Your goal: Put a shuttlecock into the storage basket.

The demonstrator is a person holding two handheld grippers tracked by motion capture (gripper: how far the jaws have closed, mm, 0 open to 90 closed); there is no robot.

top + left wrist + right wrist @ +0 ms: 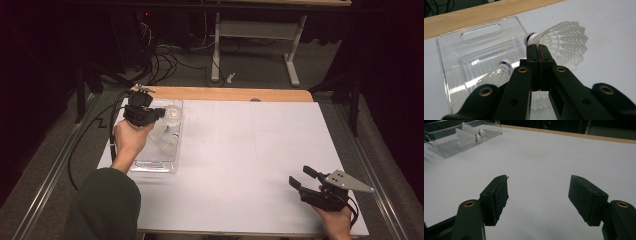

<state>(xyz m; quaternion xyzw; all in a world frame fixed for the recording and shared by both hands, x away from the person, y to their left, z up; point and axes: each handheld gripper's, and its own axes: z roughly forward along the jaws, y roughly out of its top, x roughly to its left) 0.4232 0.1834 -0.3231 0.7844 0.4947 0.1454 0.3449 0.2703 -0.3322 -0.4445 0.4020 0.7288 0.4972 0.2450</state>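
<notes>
At the left, you are holding the left gripper over the clear plastic bin, which is sitting at the table's far left corner beside the wooden edge. Its jaws are pressing together on the rim of a white shuttlecock's skirt — the shuttlecock is hanging at the jaw tips, its blue-banded cork pointing toward the bin. A second shuttlecock is lying inside the bin, on its floor. Moving right, the white table sheet is spreading bare. At the near right corner, you are resting the right gripper low over the sheet — jaws standing wide apart, gripping nothing.
</notes>
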